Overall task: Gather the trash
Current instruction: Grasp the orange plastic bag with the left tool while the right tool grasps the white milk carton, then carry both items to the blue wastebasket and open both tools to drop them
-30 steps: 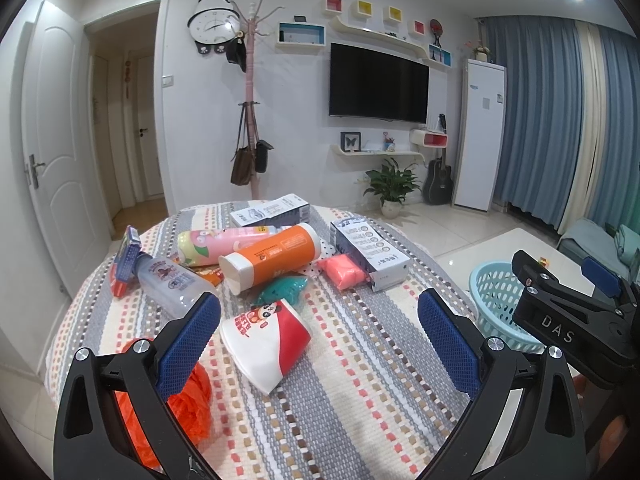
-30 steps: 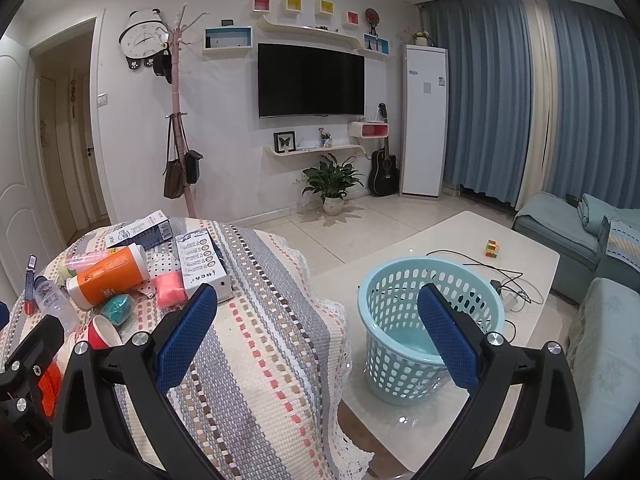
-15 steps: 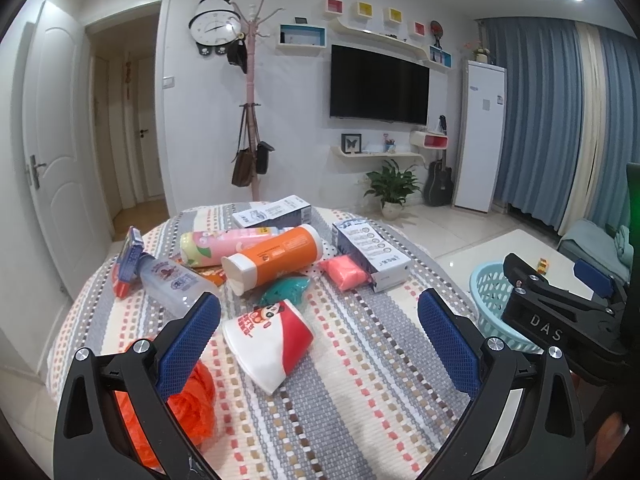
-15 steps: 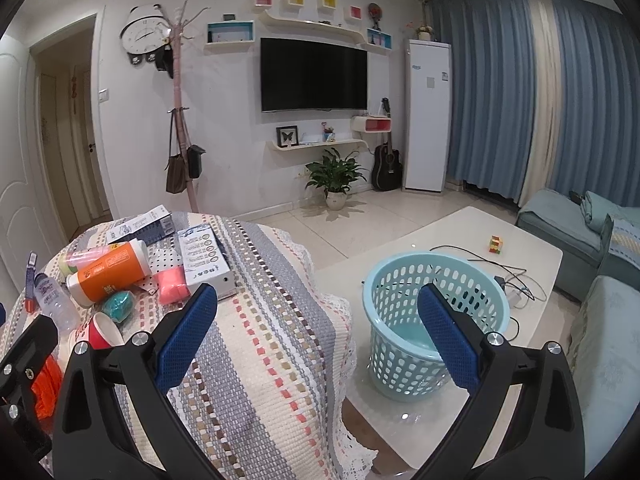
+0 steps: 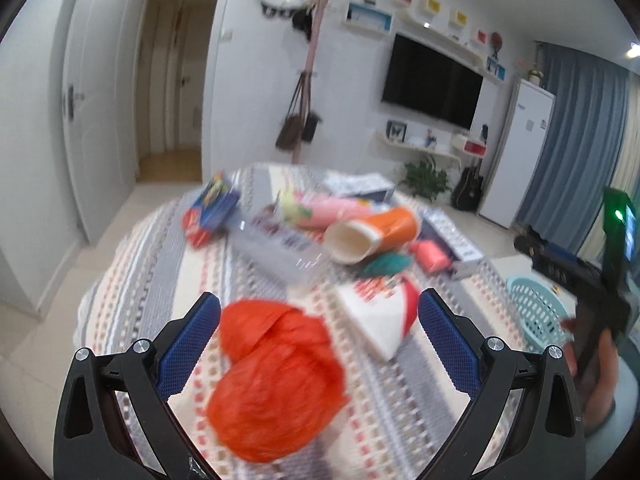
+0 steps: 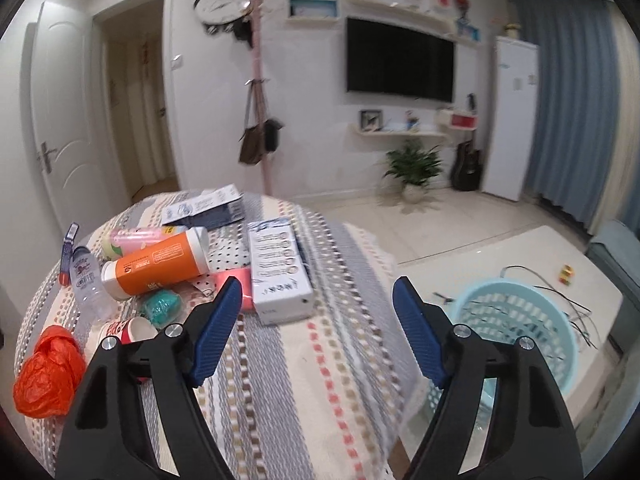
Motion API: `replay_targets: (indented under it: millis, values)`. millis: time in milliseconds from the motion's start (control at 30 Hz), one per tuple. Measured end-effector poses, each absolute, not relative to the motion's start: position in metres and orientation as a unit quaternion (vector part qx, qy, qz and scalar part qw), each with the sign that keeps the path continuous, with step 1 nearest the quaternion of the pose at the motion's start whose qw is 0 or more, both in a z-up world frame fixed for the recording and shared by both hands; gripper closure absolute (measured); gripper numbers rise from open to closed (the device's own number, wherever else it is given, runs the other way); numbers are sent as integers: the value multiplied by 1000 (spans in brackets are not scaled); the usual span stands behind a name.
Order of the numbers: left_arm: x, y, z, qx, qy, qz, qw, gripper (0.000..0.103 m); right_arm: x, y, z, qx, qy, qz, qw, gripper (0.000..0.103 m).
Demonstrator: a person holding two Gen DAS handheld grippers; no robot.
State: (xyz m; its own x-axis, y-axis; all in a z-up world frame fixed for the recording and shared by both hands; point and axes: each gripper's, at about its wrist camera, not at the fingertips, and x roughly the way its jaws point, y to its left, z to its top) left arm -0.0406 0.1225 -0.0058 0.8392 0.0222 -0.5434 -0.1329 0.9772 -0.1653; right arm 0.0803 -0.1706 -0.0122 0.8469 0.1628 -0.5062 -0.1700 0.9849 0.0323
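While left gripper [image 5: 320, 332] jaws gape around orange bag [image 5: 276, 380], untouched, right gripper [image 6: 318, 312] jaws closing, empty

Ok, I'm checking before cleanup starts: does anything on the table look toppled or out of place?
Yes. The orange canister and the pink bottle lie on their sides, the red-and-white paper cup is tipped over, and a crumpled orange plastic bag sits near the striped tablecloth's edge.

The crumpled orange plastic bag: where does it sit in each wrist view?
Left wrist: orange plastic bag fills the lower centre, between the left gripper's open fingers, blurred.
Right wrist: bag at far lower left, on the tablecloth's edge.
Shared landmark: the orange canister lying on its side.
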Motion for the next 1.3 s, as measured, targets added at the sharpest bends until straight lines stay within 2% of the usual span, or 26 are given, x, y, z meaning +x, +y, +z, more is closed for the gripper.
replay_targets:
  millis: [233, 367, 567, 600, 767, 900, 933, 1000, 1300]
  values:
    - [-22, 163, -44, -169, 351, 9, 921, 8, 147, -151, -35, -16, 338, 124, 933, 29]
    - [-7, 164, -60, -177, 380, 4, 908, 11, 170, -145, -47, -23, 365, 136, 921, 29]
    - [11, 159, -79, -173, 418, -2, 892, 26, 193, -136, -59, -41, 391, 137, 909, 29]
    - [12, 159, -80, -173, 418, -3, 892, 27, 196, -135, -60, -38, 395, 143, 906, 29]
    - [16, 158, -78, -161, 416, 2, 895, 49, 209, -128, -64, -34, 412, 154, 897, 29]
    - [16, 159, -74, -158, 407, 3, 900, 60, 219, -123, -71, -36, 426, 149, 892, 29]
    - [16, 159, -72, -155, 403, 3, 902, 62, 220, -123, -71, -32, 426, 151, 891, 32]
    - [14, 157, -67, -151, 396, 3, 906, 64, 221, -124, -70, -29, 422, 157, 892, 46]
    - [14, 140, -22, -136, 336, -25, 932, 66, 199, -143, -36, -7, 363, 153, 919, 48]
